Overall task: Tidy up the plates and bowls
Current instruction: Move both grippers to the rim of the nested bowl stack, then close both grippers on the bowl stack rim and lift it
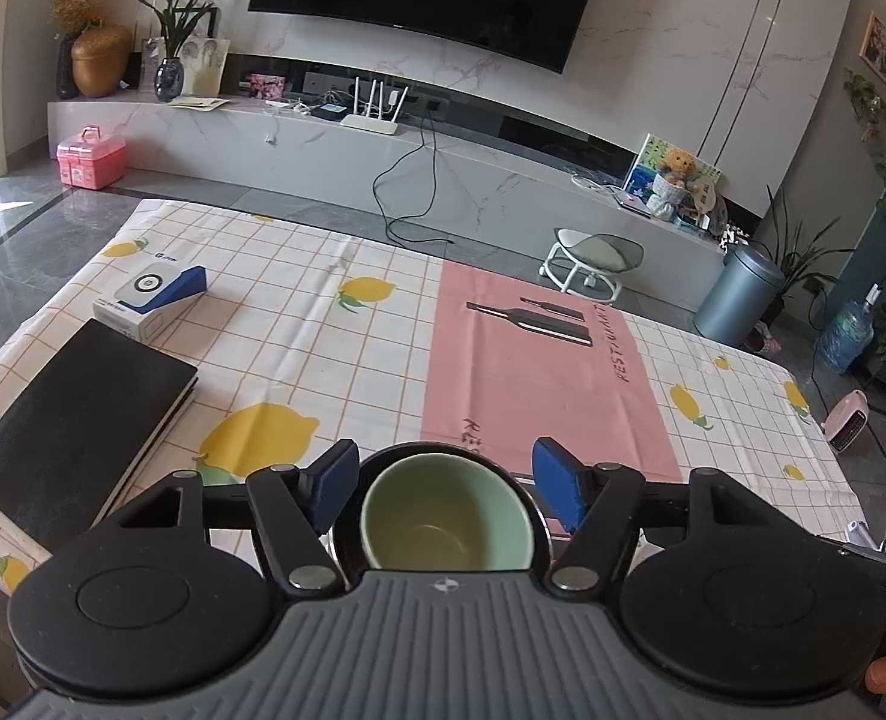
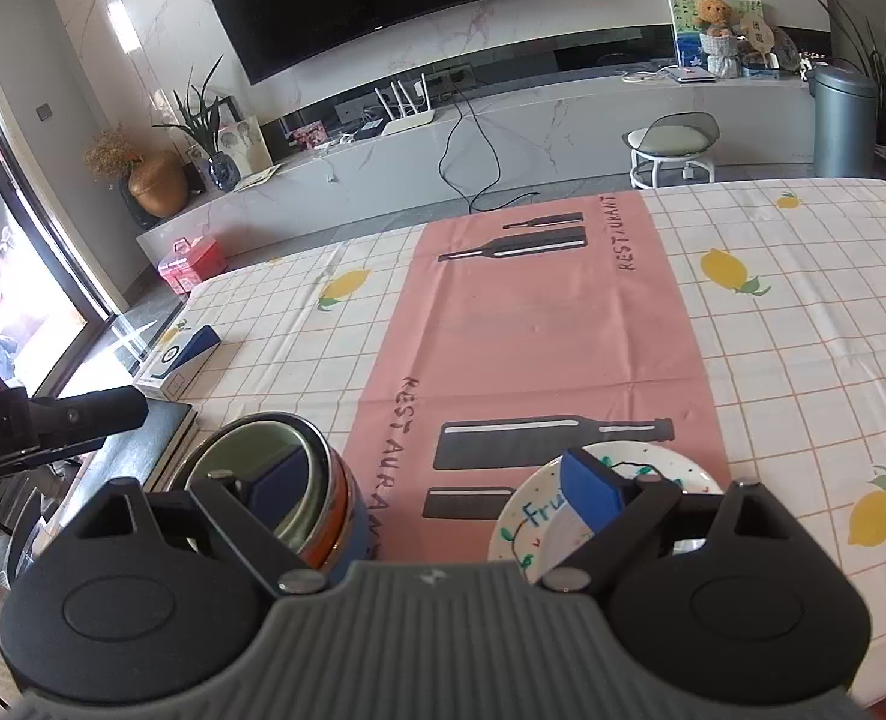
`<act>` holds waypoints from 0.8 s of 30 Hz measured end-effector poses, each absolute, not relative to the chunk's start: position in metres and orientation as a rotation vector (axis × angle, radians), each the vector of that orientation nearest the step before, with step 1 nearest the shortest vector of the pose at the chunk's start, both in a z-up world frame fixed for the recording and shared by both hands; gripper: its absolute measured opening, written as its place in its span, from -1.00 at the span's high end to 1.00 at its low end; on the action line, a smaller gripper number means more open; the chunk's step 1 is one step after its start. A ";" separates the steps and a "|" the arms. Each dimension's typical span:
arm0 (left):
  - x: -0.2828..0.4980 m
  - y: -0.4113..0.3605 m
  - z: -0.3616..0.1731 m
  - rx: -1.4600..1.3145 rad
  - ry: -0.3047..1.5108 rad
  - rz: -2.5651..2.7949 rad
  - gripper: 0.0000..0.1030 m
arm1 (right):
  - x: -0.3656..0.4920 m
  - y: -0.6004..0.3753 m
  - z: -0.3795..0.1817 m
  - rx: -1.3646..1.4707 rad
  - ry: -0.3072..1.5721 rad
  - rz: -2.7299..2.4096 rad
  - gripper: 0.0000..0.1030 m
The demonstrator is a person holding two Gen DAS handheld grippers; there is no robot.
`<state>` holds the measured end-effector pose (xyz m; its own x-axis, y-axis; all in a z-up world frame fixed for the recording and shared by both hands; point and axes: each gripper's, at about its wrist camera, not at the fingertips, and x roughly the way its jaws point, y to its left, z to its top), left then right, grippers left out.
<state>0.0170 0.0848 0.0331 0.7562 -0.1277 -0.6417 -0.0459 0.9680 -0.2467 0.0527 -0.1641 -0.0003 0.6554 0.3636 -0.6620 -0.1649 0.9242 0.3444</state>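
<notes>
In the left wrist view a pale green bowl (image 1: pixel 446 516) sits nested inside a darker bowl (image 1: pixel 347 531) at the table's near edge. My left gripper (image 1: pixel 446 489) is open, its blue pads (image 1: pixel 335 483) apart on either side of the bowls. In the right wrist view the same nested bowls (image 2: pixel 275 480), with an orange and blue outer wall, stand at the lower left. A white plate (image 2: pixel 653 468) with "Fruit" lettering lies at the lower right. My right gripper (image 2: pixel 437 498) is open above the pink placemat (image 2: pixel 533 330), between bowls and plate.
A black notebook (image 1: pixel 77 432) and a white and blue box (image 1: pixel 152 294) lie on the left of the lemon-print tablecloth (image 1: pixel 299 324). The other gripper's black arm (image 2: pixel 53 420) shows at the left edge of the right wrist view.
</notes>
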 end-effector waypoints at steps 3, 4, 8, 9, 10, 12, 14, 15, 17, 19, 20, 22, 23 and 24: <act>0.017 0.097 0.029 -0.265 0.726 -0.029 -0.57 | 0.058 -0.151 -0.001 0.262 0.816 0.321 -0.84; 0.018 0.101 0.027 -0.269 0.737 -0.021 -0.57 | 0.059 -0.146 -0.001 0.258 0.822 0.326 -0.84; 0.022 0.114 0.016 -0.296 0.798 -0.001 -0.58 | 0.069 -0.128 -0.003 0.250 0.864 0.342 -0.84; 0.023 0.117 0.013 -0.307 0.811 0.000 -0.58 | 0.072 -0.124 -0.005 0.255 0.877 0.347 -0.84; 0.024 0.119 0.009 -0.320 0.823 -0.002 -0.58 | 0.075 -0.121 -0.006 0.260 0.892 0.351 -0.84; 0.026 0.124 0.002 -0.356 0.843 -0.009 -0.58 | 0.081 -0.115 -0.010 0.270 0.923 0.356 -0.84; 0.029 0.129 -0.007 -0.407 0.864 -0.021 -0.58 | 0.087 -0.109 -0.015 0.286 0.954 0.365 -0.84; 0.030 0.132 -0.011 -0.434 0.875 -0.021 -0.58 | 0.090 -0.108 -0.018 0.298 0.969 0.368 -0.84; 0.033 0.137 -0.020 -0.476 0.892 -0.015 -0.58 | 0.095 -0.103 -0.024 0.311 0.999 0.363 -0.84; 0.036 0.140 -0.028 -0.499 0.903 -0.006 -0.58 | 0.098 -0.100 -0.030 0.308 1.018 0.356 -0.83; 0.038 0.141 -0.032 -0.510 0.910 -0.003 -0.58 | 0.100 -0.098 -0.033 0.312 1.029 0.355 -0.82; 0.042 0.142 -0.039 -0.534 0.927 -0.008 -0.58 | 0.104 -0.096 -0.039 0.324 1.049 0.357 -0.79; 0.044 0.142 -0.042 -0.546 0.935 -0.014 -0.58 | 0.106 -0.095 -0.041 0.328 1.057 0.350 -0.77; 0.045 0.142 -0.046 -0.558 0.943 -0.024 -0.58 | 0.108 -0.095 -0.045 0.332 1.067 0.344 -0.71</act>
